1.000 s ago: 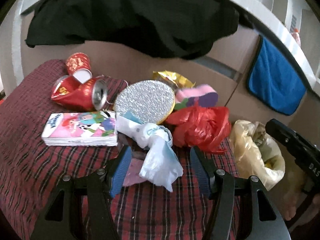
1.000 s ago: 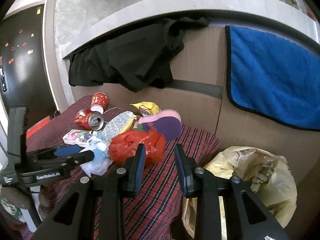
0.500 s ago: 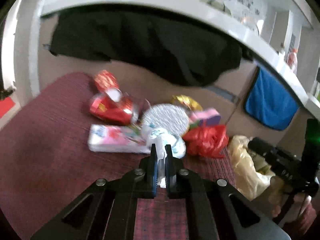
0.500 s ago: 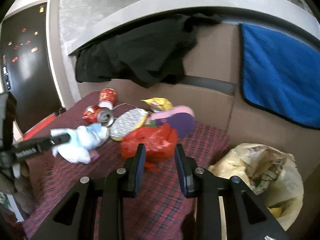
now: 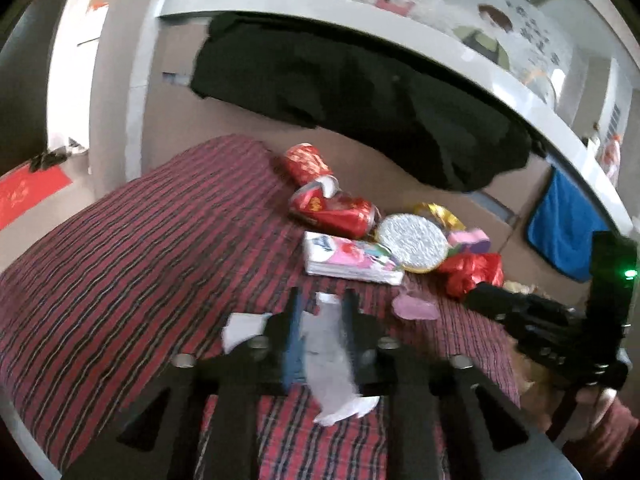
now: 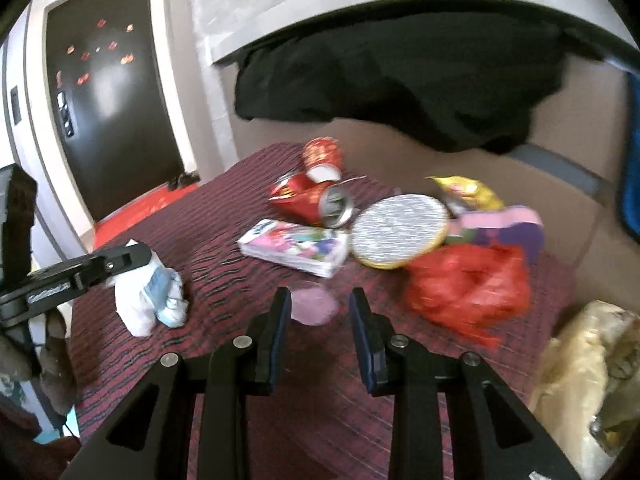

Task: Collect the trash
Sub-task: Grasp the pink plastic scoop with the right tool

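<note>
Left and right wrist views, bench [image 5: 140,248] covered with a red plaid cloth. My left hand-held gripper [image 5: 322,294] had a crumpled white wrapper [image 5: 328,352] between its fingers; the jaws had just been opening, yet the wad filled the gap from pad to pad. From the right wrist view the same wrapper [image 6: 144,296], white with a pale blue patch, hung under the left fingers at the near left edge of the cloth. Whether its lower end touched the cloth could not be told. My right hand-held gripper [image 6: 320,294] stood partly spread with nothing between its pads. A pink scrap [image 6: 314,306] lay on the cloth just beyond its tips. Farther back lay the remaining trash: a tissue pack [image 6: 296,248], a crushed red can [image 6: 316,200] touching it, a red paper cup [image 6: 322,156] on its side, a silver disc [image 6: 400,236], a gold wrapper [image 6: 468,190] and a red plastic bag [image 6: 468,280]. A yellowish bag [image 6: 580,356] stood off the bench's right edge.
</note>
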`<state>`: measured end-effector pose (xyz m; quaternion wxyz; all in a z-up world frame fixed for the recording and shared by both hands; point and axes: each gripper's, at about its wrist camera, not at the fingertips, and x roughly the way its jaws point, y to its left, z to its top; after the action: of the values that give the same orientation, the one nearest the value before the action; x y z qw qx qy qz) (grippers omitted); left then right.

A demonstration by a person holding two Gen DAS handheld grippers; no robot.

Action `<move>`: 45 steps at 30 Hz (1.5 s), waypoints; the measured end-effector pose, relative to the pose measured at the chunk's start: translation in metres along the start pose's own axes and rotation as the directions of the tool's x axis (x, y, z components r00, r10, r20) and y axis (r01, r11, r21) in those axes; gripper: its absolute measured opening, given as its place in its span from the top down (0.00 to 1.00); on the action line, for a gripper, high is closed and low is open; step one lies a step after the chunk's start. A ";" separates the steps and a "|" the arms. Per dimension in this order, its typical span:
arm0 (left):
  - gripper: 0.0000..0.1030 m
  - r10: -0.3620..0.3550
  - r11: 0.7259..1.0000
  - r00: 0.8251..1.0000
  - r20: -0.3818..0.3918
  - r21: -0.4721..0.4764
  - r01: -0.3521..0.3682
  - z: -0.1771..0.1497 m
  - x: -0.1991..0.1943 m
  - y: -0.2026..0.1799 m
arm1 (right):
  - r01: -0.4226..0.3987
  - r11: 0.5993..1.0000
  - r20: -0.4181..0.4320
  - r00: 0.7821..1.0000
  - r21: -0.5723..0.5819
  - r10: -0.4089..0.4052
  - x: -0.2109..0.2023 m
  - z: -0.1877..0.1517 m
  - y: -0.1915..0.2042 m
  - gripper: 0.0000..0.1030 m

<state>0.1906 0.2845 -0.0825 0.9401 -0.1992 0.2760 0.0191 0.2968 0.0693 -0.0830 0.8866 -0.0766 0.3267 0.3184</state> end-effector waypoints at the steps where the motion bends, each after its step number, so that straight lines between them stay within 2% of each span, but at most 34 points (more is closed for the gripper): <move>1: 0.60 -0.005 1.000 1.000 0.007 -0.017 0.005 -0.001 -0.003 0.005 | 0.000 1.000 -0.006 1.000 -0.004 0.000 0.008 0.002 0.005 0.72; 2: 0.56 -0.010 0.999 1.000 0.012 -0.032 0.010 -0.001 -0.005 0.008 | 0.009 1.000 -0.017 1.000 -0.006 -0.009 0.019 0.005 0.010 0.72; 7: 0.55 0.007 0.997 1.000 0.014 -0.077 -0.006 -0.003 -0.019 0.029 | 0.046 0.999 -0.059 0.997 0.022 -0.044 0.056 0.013 0.012 0.72; 11: 0.55 0.008 0.995 1.000 0.004 -0.096 -0.008 -0.007 -0.025 0.040 | 0.053 0.998 -0.149 0.988 0.047 -0.045 0.075 0.005 0.006 0.72; 13: 0.54 0.005 0.994 1.000 0.004 -0.113 -0.004 -0.008 -0.027 0.043 | 0.061 0.997 -0.167 0.985 0.046 -0.052 0.078 -0.001 0.004 0.72; 20: 0.50 -0.013 0.989 1.000 0.026 -0.148 0.017 -0.010 -0.036 0.047 | 0.029 0.999 -0.180 0.984 0.038 -0.022 0.062 -0.010 0.000 0.70; 27: 0.49 -0.065 0.980 0.994 -0.084 -0.195 0.047 -0.019 0.004 0.034 | 0.005 0.999 -0.134 0.991 0.051 0.002 0.031 -0.018 -0.006 0.73; 33: 0.49 0.016 0.982 0.985 -0.173 -0.184 -0.048 -0.030 0.036 0.017 | 0.034 0.999 -0.106 0.994 0.027 -0.031 0.008 -0.025 -0.011 0.73; 35: 0.49 0.016 0.982 0.983 -0.184 -0.182 -0.050 -0.032 0.042 0.014 | 0.031 0.999 -0.099 0.995 0.037 -0.028 0.002 -0.027 -0.016 0.73; 40: 0.49 0.007 0.982 0.989 -0.148 -0.183 -0.034 -0.023 0.047 0.001 | 0.045 0.998 -0.091 0.995 0.050 -0.041 -0.007 -0.033 -0.027 0.73; 45: 0.49 0.064 0.991 0.987 -0.148 -0.109 -0.081 -0.013 0.066 -0.017 | 0.045 0.995 -0.088 0.995 0.091 -0.038 -0.011 -0.038 -0.039 0.76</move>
<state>0.2424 0.2590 -0.1206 0.9032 -0.2438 0.3489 0.0547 0.2943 0.0201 -0.1082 0.8807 -0.0558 0.3773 0.2808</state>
